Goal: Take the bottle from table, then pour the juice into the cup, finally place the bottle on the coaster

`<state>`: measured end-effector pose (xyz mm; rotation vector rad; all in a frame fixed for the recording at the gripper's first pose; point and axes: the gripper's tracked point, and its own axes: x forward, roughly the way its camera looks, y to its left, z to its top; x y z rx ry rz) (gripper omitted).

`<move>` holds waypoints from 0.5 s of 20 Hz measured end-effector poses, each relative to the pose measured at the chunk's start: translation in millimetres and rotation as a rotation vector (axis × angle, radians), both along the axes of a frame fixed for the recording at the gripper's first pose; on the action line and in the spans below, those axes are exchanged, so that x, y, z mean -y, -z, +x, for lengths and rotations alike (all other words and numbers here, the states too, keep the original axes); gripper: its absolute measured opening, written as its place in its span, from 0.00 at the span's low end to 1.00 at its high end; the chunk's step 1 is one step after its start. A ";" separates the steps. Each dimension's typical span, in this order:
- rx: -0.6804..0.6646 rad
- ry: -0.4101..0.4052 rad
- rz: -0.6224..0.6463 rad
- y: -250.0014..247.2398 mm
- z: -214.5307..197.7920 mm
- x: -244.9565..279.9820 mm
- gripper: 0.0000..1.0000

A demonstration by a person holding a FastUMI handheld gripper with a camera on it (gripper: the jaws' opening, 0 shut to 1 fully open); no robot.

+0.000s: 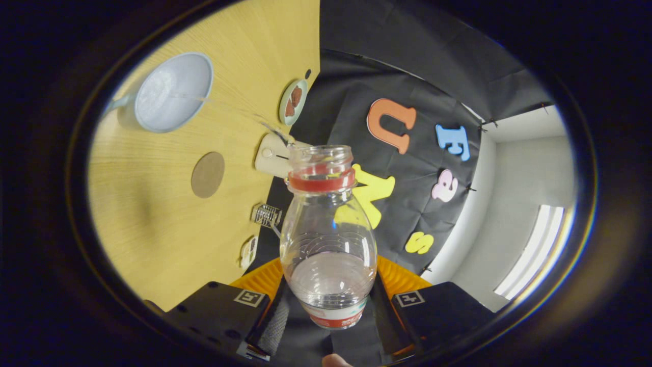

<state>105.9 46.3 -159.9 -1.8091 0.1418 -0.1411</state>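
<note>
Gripper view looks along the two fingers, which are pressed against either side of a clear plastic bottle with a red neck ring and no cap (pixel 328 234); the gripper (pixel 330 306) pinches it low on its body, near the red-and-white label band. That bottle is tipped over, its open mouth pointing beyond the fingers, and a thin clear stream leaves the mouth toward a pale blue round cup with a side handle (pixel 172 93) standing on the light wooden table (pixel 153 229). A little liquid pools inside the bottle near the fingers. Between cup and bottle, a round brown coaster (pixel 208 175) lies flat on the wood, bare and well apart from the cup. Near the table's edge sit a small greenish dish with something brown in it (pixel 293 102), a cream-coloured boxy object (pixel 272 160) just behind the bottle mouth, and a small clear ribbed item (pixel 266 215).
</note>
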 end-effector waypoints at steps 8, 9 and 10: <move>0.018 -0.003 -0.019 -5.0 1.3 -2.4 0.78; 0.017 -0.004 -0.020 -4.9 1.7 -2.7 0.78; 0.016 -0.005 -0.025 -4.5 2.4 -4.0 0.78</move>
